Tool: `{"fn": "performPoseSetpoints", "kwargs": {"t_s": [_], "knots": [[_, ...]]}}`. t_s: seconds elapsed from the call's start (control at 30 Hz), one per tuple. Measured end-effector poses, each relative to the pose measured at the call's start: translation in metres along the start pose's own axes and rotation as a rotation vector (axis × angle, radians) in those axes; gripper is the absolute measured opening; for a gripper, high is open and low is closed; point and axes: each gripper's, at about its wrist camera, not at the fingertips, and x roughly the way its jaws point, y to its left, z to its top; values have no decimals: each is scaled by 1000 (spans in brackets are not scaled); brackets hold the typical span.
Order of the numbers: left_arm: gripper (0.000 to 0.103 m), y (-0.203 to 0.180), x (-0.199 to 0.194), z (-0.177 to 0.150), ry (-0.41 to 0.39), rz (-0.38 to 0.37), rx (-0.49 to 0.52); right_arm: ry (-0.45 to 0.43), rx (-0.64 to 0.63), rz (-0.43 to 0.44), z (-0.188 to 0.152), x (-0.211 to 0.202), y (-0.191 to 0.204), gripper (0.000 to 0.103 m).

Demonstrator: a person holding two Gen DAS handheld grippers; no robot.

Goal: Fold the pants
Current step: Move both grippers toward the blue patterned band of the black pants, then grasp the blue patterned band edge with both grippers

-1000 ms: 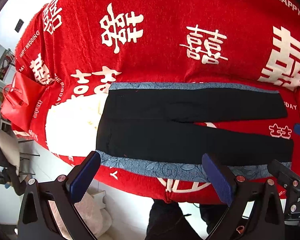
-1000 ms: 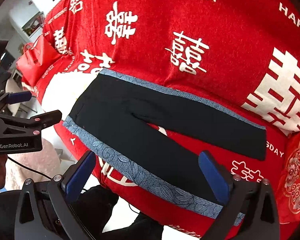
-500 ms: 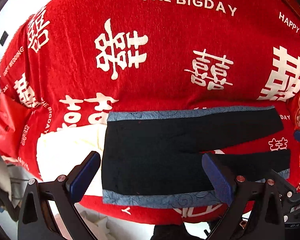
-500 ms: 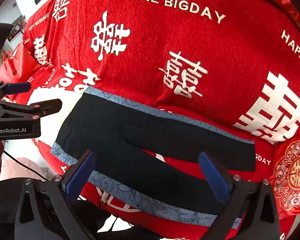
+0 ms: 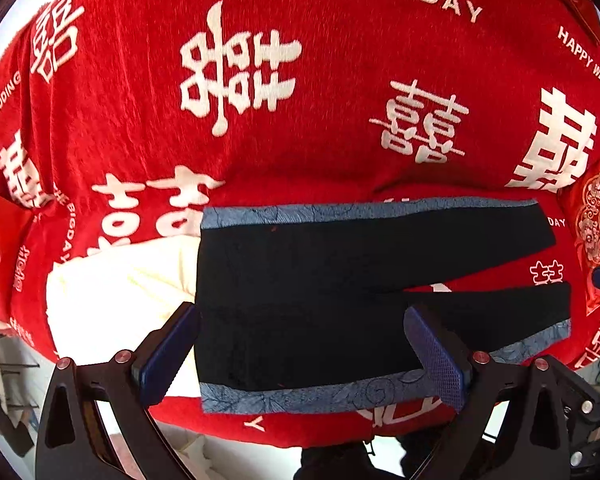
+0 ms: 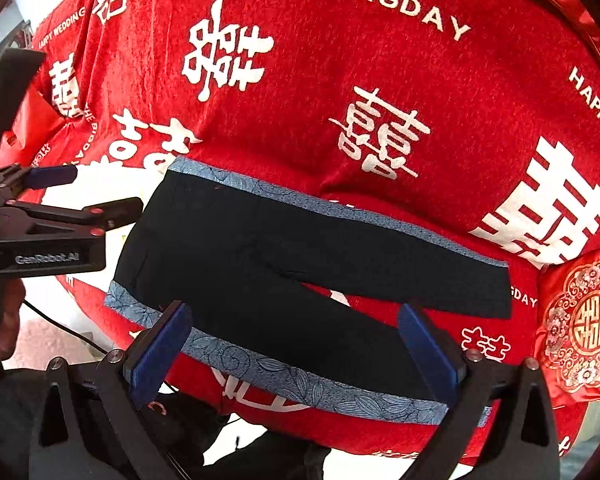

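Black pants (image 5: 300, 300) with blue patterned side stripes lie flat on a red bedspread (image 5: 300, 120), waist to the left, both legs spread apart to the right. They also show in the right wrist view (image 6: 284, 264). My left gripper (image 5: 300, 356) is open and empty, hovering over the near stripe by the waist. My right gripper (image 6: 296, 352) is open and empty, hovering over the near leg. The left gripper also shows at the left of the right wrist view (image 6: 80, 192).
A white patch (image 5: 120, 284) lies under the waist end at the bed's left. A red embroidered pillow (image 6: 580, 320) sits at the right past the leg ends. The bed's near edge drops to the floor just below the pants.
Both grippers have moved forward and lower toward the pants, which now fill more of each view. Both stay open. The pants have not moved.
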Motion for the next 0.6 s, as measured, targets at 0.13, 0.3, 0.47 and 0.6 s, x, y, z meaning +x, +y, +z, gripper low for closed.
{"fn": "performPoseSetpoints", "kwargs": {"t_s": [0.13,0.3,0.47,0.6], "knots": [[102,2,4,-5,16,21,-18,5,-13,26,1,4,-2,102],[102,10,6,-7,39,69,-66,-5,-40,91,8,10,-11,102],[102,11,16,-1,52,103,-77,9,-63,163,13,28,-22,102],[102,10,30,6,67,116,-50,21,-125,166,18,50,-23,103]]}}
